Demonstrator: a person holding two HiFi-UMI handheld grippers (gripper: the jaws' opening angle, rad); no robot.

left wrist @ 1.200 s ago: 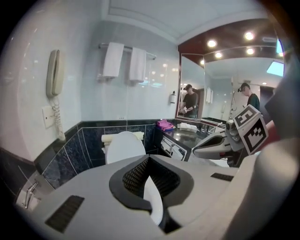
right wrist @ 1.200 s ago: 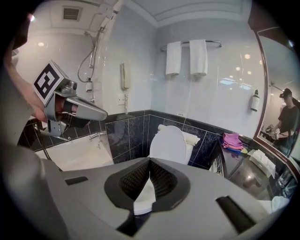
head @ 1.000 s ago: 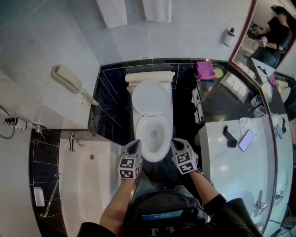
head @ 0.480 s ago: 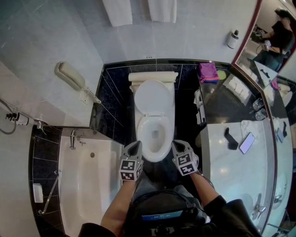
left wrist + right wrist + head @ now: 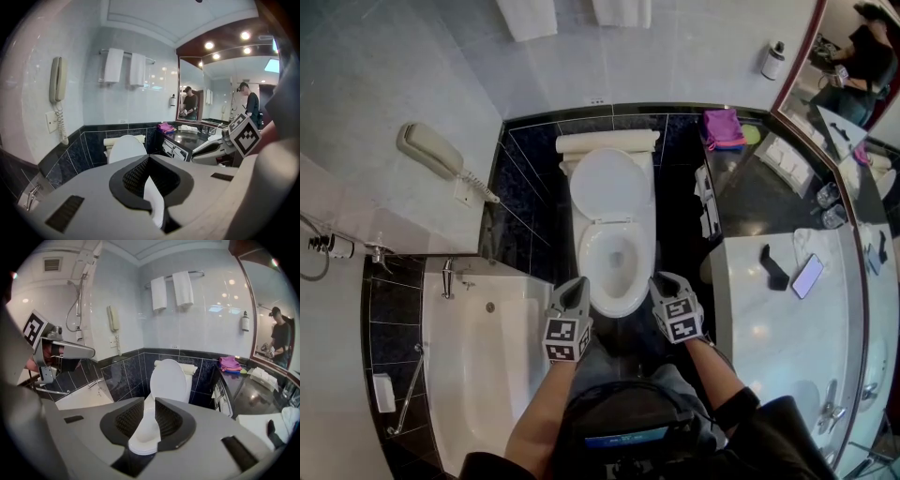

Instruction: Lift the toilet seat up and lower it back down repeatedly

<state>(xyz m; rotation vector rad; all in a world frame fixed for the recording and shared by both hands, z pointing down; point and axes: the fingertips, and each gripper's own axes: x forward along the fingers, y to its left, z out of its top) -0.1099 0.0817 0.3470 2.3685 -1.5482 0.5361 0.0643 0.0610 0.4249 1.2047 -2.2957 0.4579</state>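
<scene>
No legible text, brand or number anywhere.

**A:** What colours fill this bathroom?

**B:** At centre is a white toilet [image 5: 617,298]. It is backed by glossy blue-black tiles [image 5: 520,220] veined with thin pale lines. The wall tiles [image 5: 422,66] across the top of the frame are a pale grey-white.

**A:** And towards the edges?

**B:** There is a white bathtub [image 5: 483,366] at lower left and a cream wall phone [image 5: 431,150] at upper left. Two white towels [image 5: 525,17] show at the top edge. At upper right, a magenta cloth [image 5: 719,127] lies on a glossy black shelf [image 5: 759,202]. The mirror frame [image 5: 797,56] there is dark reddish-brown. At right is a white, faintly marbled counter [image 5: 769,328]. A black sleeve [image 5: 769,431] shows at the bottom.
</scene>
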